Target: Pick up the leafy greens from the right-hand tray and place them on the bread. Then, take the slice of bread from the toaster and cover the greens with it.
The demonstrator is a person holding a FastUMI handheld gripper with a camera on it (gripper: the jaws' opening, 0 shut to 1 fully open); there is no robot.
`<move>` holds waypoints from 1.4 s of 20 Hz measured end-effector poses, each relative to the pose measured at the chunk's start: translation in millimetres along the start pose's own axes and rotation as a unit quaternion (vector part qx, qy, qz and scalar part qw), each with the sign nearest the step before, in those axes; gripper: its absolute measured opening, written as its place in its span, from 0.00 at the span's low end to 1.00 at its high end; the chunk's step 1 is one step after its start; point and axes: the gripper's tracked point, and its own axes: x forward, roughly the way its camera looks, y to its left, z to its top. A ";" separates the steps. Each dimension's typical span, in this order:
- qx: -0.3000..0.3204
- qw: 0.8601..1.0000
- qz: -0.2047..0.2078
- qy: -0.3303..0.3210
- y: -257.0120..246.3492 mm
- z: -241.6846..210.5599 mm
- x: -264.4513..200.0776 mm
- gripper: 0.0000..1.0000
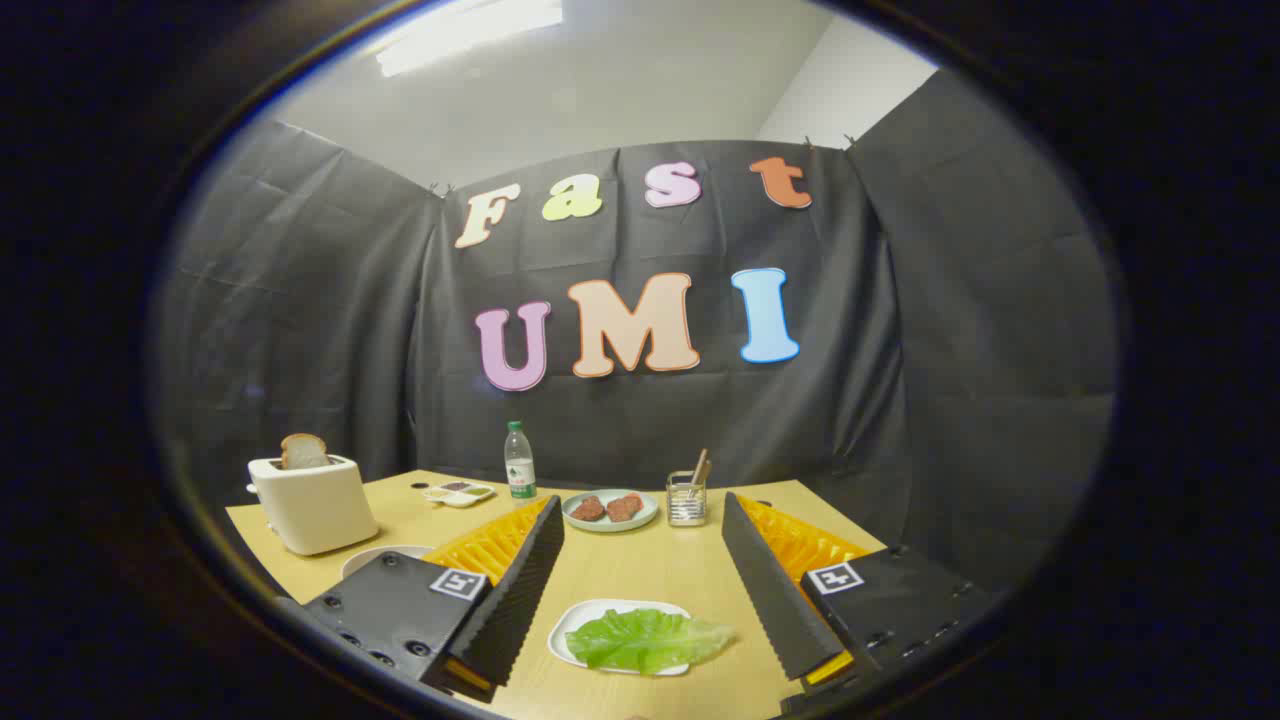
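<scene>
Green leafy greens [648, 640] lie on a white tray [566, 628] on the counter [650, 565], between the wide-spread empty fingers [640, 590], long axis running across from finger to finger

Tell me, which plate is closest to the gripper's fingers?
The white plate with the green leaf, lying between the open gripper's fingers. The plate with two brown patties sits farther off, beyond the fingertips.
</scene>
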 end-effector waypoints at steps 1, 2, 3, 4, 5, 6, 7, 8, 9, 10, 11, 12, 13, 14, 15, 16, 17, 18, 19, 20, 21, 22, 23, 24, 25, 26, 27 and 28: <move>0.003 1.000 -0.003 0.004 -3.0 -2.6 0.9 1.00; 0.006 1.000 -0.008 0.008 -6.9 -4.2 0.8 1.00; 0.011 1.000 -0.014 0.012 -11.5 -6.6 1.9 1.00; 0.016 1.000 -0.020 0.015 -16.2 -8.6 2.7 1.00; 0.020 0.999 -0.026 0.018 -20.8 -10.6 3.6 1.00; 0.023 0.999 -0.034 0.022 -25.7 -12.9 4.4 1.00; 0.024 0.999 -0.039 0.024 -29.0 -14.5 4.2 1.00; 0.024 0.998 -0.043 0.025 -32.1 -15.1 4.1 1.00; 0.026 0.998 -0.045 0.025 -34.1 -16.0 4.4 1.00; 0.028 0.998 -0.045 0.025 -34.5 -15.2 4.6 1.00; 0.030 0.998 -0.045 0.026 -35.3 -17.1 4.3 1.00; 0.032 0.998 -0.045 0.027 -35.8 -17.4 4.8 1.00; 0.032 0.998 -0.047 0.028 -38.4 -19.4 5.4 1.00; 0.032 0.998 -0.050 0.030 -40.1 -19.9 6.6 1.00; 0.032 0.998 -0.052 0.032 -41.9 -22.2 6.4 1.00; 0.032 0.997 -0.053 0.035 -42.6 -24.0 8.1 1.00; 0.032 0.997 -0.055 0.040 -43.8 -28.8 9.3 1.00; 0.031 0.997 -0.057 0.048 -45.2 -33.9 12.3 1.00; 0.030 0.996 -0.060 0.058 -47.9 -41.6 15.9 1.00; 0.029 0.995 -0.065 0.070 -51.0 -49.7 19.5 1.00; 0.027 0.994 -0.070 0.086 -55.3 -60.9 22.7 1.00; 0.027 0.992 -0.074 0.101 -58.8 -70.5 25.6 1.00; 0.028 0.990 -0.076 0.117 -61.9 -83.0 28.6 1.00; 0.028 0.987 -0.078 0.134 -64.6 -94.4 32.2 1.00; 0.028 0.985 -0.080 0.152 -67.7 -108.3 34.9 1.00; 0.028 0.982 -0.080 0.169 -70.8 -120.7 37.7 1.00; 0.029 0.979 -0.082 0.184 -74.2 -134.2 41.5 1.00; 0.032 0.976 -0.083 0.200 -77.6 -146.5 44.5 1.00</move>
